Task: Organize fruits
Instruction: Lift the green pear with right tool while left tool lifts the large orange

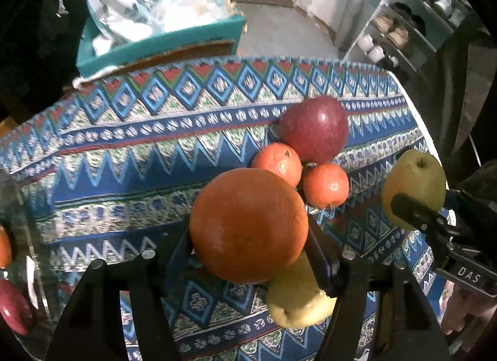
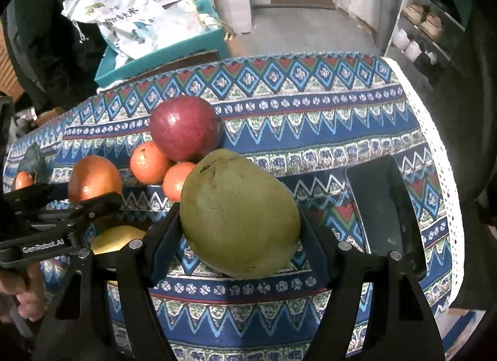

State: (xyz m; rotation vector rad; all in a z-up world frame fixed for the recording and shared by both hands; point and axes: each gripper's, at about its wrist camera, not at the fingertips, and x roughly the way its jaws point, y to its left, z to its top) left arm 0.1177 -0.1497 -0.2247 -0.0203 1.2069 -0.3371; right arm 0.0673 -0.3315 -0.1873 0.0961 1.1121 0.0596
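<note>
Two fruits are clamped at once, the orange (image 1: 248, 226) in the left gripper (image 1: 248, 249) jaws and the pear (image 2: 239, 215) in the right gripper (image 2: 240, 236), so each should be set down gently beside the apple (image 1: 313, 128) cluster without knocking it.

Both grippers are chunky matte black, silver round screws on the fingers (image 1: 323, 255); white "GenRobot.AI" lettering on the left gripper (image 2: 102, 202), "DAS" on the right gripper (image 1: 416, 215).

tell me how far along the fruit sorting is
Looks partly done: a red apple and two small oranges already sit clustered on the patterned cloth. In hand: the left gripper is shut on a large orange, the right gripper on a green pear. Left: placing both, plus a yellow pear lying under the large orange.
</note>
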